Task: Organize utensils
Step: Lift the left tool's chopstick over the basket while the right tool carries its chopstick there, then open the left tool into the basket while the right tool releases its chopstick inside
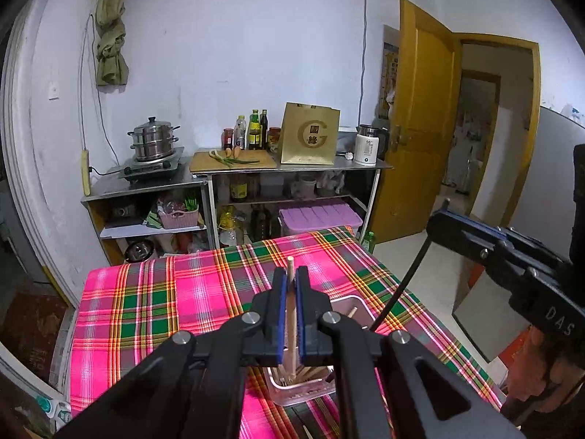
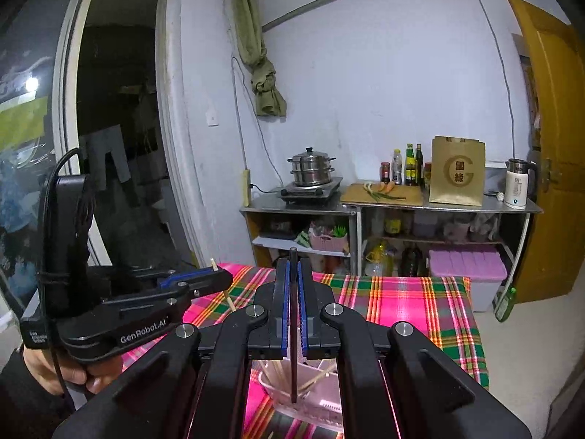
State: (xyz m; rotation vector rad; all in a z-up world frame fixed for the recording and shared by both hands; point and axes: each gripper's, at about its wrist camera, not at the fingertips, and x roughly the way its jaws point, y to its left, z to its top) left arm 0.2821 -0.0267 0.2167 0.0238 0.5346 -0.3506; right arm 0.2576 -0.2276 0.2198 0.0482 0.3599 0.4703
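Observation:
My left gripper (image 1: 291,274) is shut on a light wooden chopstick (image 1: 291,314), held upright with its lower end over a clear pink utensil basket (image 1: 301,389) that holds several wooden chopsticks. My right gripper (image 2: 293,269) is shut on a dark chopstick (image 2: 293,333), upright, its tip reaching into the same basket (image 2: 321,402). The right gripper shows at the right in the left wrist view (image 1: 438,219) with the dark chopstick (image 1: 398,285) slanting down. The left gripper shows at the left in the right wrist view (image 2: 215,274).
The basket stands on a table with a pink and green plaid cloth (image 1: 153,300). Behind it is a steel shelf unit (image 1: 234,183) with a steamer pot, bottles, cutting board, gold bag and kettle. A yellow door (image 1: 420,109) stands open at the right.

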